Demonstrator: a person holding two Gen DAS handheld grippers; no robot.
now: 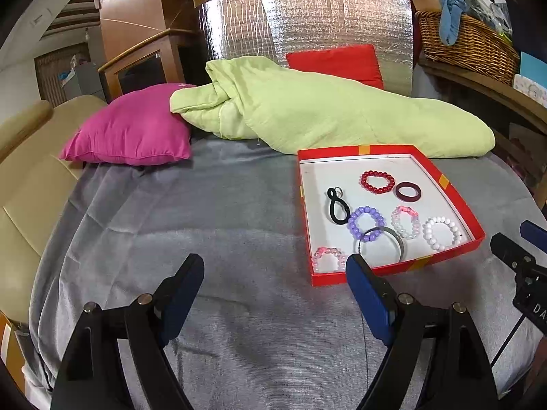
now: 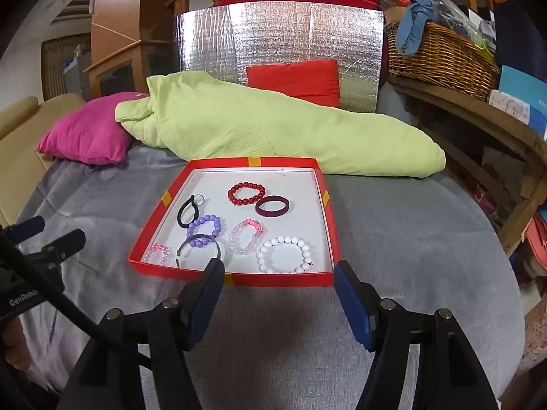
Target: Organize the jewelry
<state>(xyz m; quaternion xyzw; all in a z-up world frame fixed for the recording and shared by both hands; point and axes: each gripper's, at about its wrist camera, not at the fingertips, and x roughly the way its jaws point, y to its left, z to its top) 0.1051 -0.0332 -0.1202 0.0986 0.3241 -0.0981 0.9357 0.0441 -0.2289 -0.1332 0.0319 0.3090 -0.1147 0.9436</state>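
Grey blanket (image 2: 393, 239) spread over the whole surface, a bit wrinkly. Both claws spread wide, gripping nothing: left claw (image 1: 275, 275) hovering over bare blanket, right claw (image 2: 278, 278) just short of the red tray (image 2: 328, 225). Tray straight ahead of the right claw, ahead and off to the right of the left one. Inside: red, purple, pink and white bead bracelets (image 2: 285, 254), dark bangle (image 2: 272, 205), black hair tie (image 2: 186, 213). Further back, green quilt (image 2: 256, 130), pink pillow (image 2: 85, 133), red cushion (image 2: 294, 80) against silver foil board (image 2: 273, 34). Wicker basket (image 2: 441, 58) up on a wooden shelf, right side.
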